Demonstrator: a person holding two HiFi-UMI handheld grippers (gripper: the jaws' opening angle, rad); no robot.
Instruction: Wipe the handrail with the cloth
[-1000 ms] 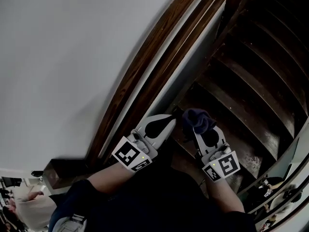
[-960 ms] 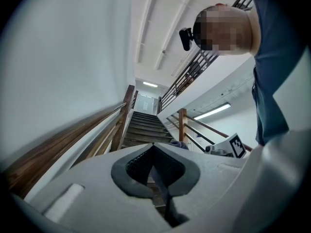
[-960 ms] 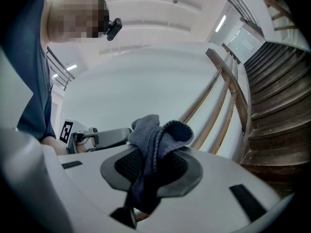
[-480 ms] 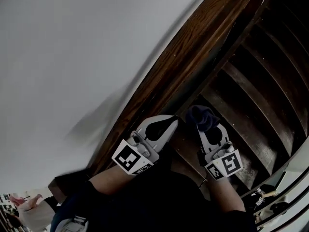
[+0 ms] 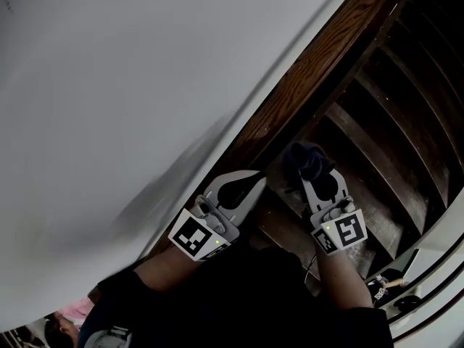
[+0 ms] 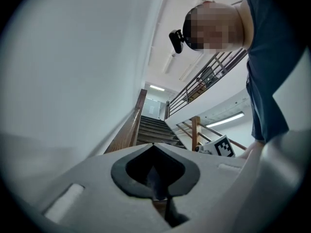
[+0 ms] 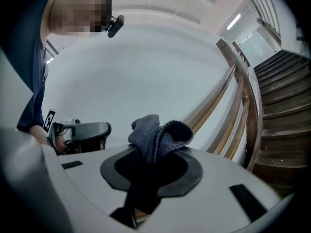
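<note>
A dark grey cloth (image 7: 156, 132) bunches out of my right gripper (image 7: 153, 152), whose jaws are shut on it. In the head view the cloth (image 5: 305, 159) sits at the tip of the right gripper (image 5: 309, 174), just off the wooden handrail (image 5: 322, 67) that climbs along the white wall. The handrail (image 7: 226, 93) lies to the right of the cloth in the right gripper view, apart from it. My left gripper (image 5: 259, 178) is shut and holds nothing, beside the rail's lower part. In the left gripper view its jaws (image 6: 153, 147) point up the stairwell along the handrail (image 6: 127, 131).
Dark wooden stairs (image 5: 395, 129) rise to the right of both grippers. The white wall (image 5: 123, 100) fills the left of the head view. A white balustrade (image 5: 435, 267) runs at the lower right. The person's dark sleeves (image 5: 239, 303) fill the bottom.
The head view has swung, so the wall fills more of it and the handrail sits further up and right. Both grippers shifted slightly up the stairs, the cloth still held.
</note>
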